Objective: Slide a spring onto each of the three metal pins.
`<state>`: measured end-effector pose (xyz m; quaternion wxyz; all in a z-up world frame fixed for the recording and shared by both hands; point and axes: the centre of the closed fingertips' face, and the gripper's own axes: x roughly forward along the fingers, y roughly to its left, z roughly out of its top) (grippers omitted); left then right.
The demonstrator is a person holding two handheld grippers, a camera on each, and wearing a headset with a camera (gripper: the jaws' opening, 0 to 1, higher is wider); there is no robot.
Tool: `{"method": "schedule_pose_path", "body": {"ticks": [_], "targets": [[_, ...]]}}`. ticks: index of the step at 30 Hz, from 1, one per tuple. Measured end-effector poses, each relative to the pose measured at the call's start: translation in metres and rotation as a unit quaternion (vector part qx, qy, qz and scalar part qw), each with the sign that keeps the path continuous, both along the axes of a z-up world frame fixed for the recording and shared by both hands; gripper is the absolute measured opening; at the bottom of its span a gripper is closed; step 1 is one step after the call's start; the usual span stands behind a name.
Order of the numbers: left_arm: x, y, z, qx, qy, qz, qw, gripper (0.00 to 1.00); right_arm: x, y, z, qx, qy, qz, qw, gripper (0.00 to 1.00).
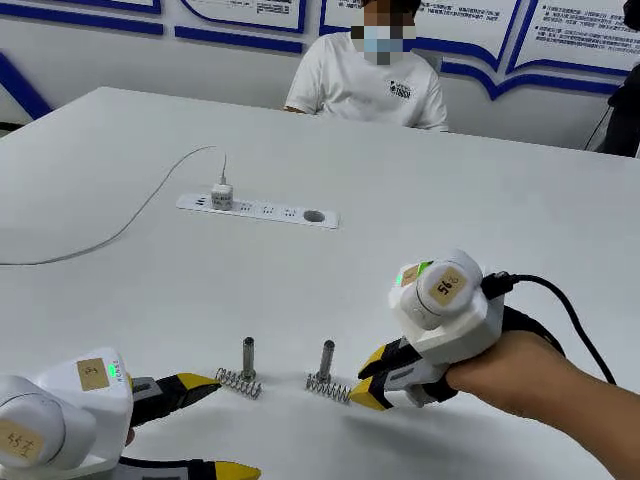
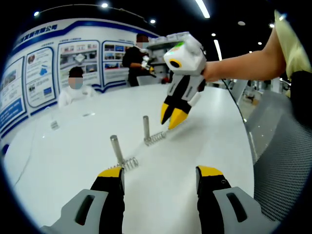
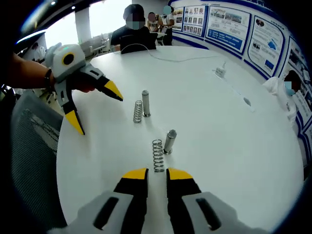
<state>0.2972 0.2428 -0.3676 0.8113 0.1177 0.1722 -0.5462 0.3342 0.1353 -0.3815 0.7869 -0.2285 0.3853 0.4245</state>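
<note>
Two metal pins stand upright on the white table (image 1: 420,200), the left pin (image 1: 248,355) and the right pin (image 1: 326,358). One spring (image 1: 238,382) lies flat at the foot of the left pin, and another spring (image 1: 328,388) lies at the foot of the right pin. My right gripper (image 1: 368,382) points at the right spring (image 3: 157,155). Its jaws stand a narrow gap apart with nothing between them, and the spring's near end lies just ahead of the tips (image 3: 157,173). My left gripper (image 1: 225,428) stands wide open short of the left pin (image 2: 116,148) and its spring (image 2: 129,162).
A white power strip (image 1: 258,208) with a plugged-in charger (image 1: 222,195) and a trailing cable (image 1: 130,220) lies mid-table. A person (image 1: 365,80) sits at the far side. The table's front edge runs just under both grippers.
</note>
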Motion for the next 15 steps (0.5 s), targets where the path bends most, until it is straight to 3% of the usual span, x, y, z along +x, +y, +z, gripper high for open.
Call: {"method": "schedule_pose_path", "body": {"ticks": [15], "targets": [[-0.002, -0.001, -0.001, 0.003, 0.003, -0.001, 1.0000, 0.60, 0.007, 0.004, -0.021, -0.011, 0.007, -0.010, 0.9999, 0.15]]}}
